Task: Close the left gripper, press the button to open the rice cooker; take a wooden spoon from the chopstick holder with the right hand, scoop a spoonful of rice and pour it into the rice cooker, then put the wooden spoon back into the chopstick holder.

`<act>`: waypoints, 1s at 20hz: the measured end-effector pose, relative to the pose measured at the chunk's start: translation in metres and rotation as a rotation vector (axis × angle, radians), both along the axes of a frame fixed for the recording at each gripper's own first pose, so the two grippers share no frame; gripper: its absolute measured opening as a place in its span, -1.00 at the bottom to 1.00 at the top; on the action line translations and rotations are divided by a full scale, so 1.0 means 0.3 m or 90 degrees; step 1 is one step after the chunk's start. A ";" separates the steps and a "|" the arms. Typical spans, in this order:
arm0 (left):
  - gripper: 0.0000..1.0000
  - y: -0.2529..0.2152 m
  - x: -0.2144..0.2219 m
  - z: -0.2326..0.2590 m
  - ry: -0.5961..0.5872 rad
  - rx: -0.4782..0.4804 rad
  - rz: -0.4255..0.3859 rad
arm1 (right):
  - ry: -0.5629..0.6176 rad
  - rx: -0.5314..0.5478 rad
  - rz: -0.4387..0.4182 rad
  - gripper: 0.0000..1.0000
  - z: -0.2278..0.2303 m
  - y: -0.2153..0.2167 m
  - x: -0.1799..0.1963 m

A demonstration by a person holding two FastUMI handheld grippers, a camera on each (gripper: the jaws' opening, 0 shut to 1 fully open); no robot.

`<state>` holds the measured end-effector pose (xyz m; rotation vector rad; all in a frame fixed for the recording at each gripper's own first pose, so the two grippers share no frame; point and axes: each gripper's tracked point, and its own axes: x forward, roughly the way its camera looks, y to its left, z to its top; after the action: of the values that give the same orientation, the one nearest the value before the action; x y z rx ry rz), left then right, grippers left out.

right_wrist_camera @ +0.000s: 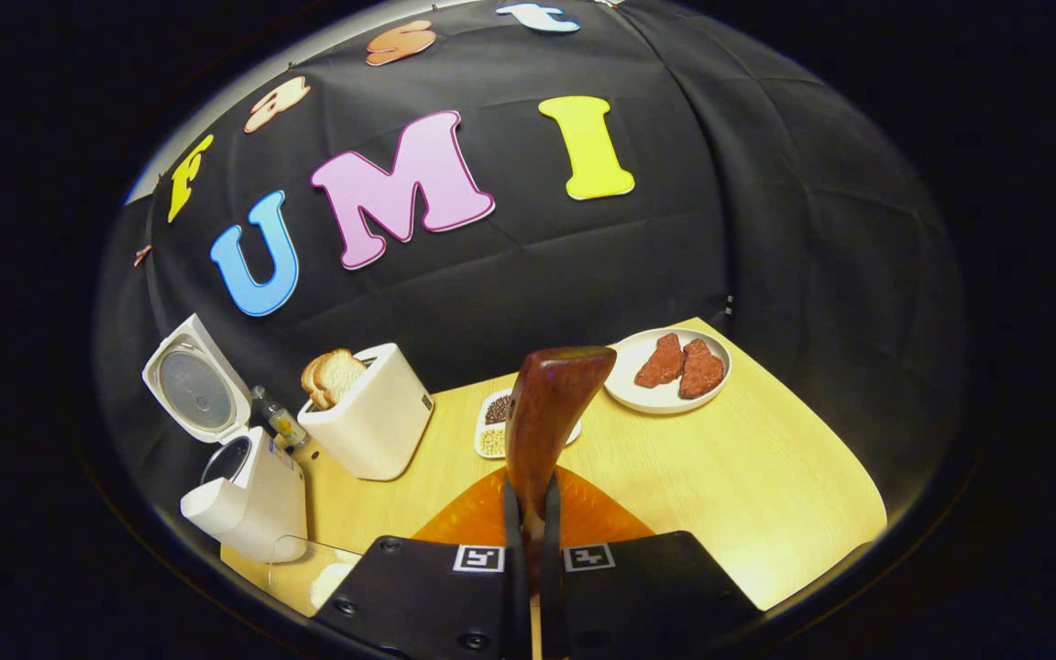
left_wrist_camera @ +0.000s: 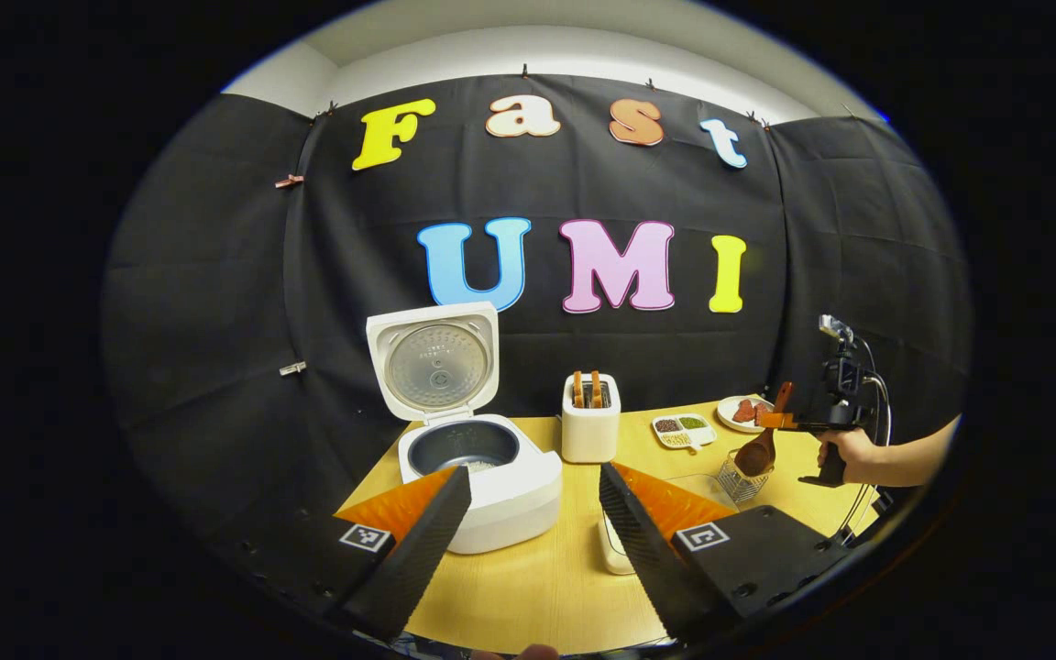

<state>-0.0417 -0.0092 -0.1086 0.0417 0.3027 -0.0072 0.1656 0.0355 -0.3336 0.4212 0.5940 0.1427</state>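
White rice cooker (left_wrist_camera: pixel 491 477), white toaster (left_wrist_camera: pixel 590 429), reddish-brown wooden spoon (right_wrist_camera: pixel 546 412), pale wood table (right_wrist_camera: pixel 748 477), possibly grey inner pot (left_wrist_camera: pixel 462 445).

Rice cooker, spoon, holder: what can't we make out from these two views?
- Rice cooker pot contents: left gripper view, left claw's finger and the pot rim cover most of the inside.
- Wooden spoon bowl versus chopstick holder: left gripper view, too small to tell whether it is inside or just above.
- Clear rice container: left gripper view, the other finger hides most of it.
- Spoon's bowl: right gripper view, right claw covers it.
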 end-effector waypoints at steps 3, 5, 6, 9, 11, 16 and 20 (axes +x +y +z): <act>0.94 -0.002 0.004 -0.003 0.007 -0.009 0.006 | 0.025 -0.001 0.016 -0.82 -0.058 0.019 0.001; 0.94 0.002 0.008 0.008 0.006 0.001 0.005 | 0.043 -0.008 0.018 -0.77 -0.096 0.016 0.007; 0.94 0.005 0.011 0.011 0.005 0.005 0.004 | 0.053 -0.010 0.015 -0.77 -0.116 0.013 0.011; 0.94 0.007 0.024 0.030 -0.002 0.005 -0.002 | 0.074 0.000 0.005 -0.67 -0.133 -0.004 0.003; 0.94 0.004 0.038 0.040 -0.006 0.001 -0.007 | 0.079 0.005 -0.010 -0.54 -0.115 -0.025 0.007; 0.94 -0.011 0.098 0.092 -0.036 -0.007 -0.027 | 0.080 -0.022 -0.028 0.83 -0.062 -0.126 -0.078; 0.94 0.013 0.201 0.184 -0.082 -0.012 -0.038 | 0.045 -0.050 -0.041 0.97 0.043 -0.192 -0.178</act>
<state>0.0186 -0.0053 -0.0534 0.0325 0.1725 -0.0664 0.1123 -0.0220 -0.3206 0.3703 0.6529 0.0426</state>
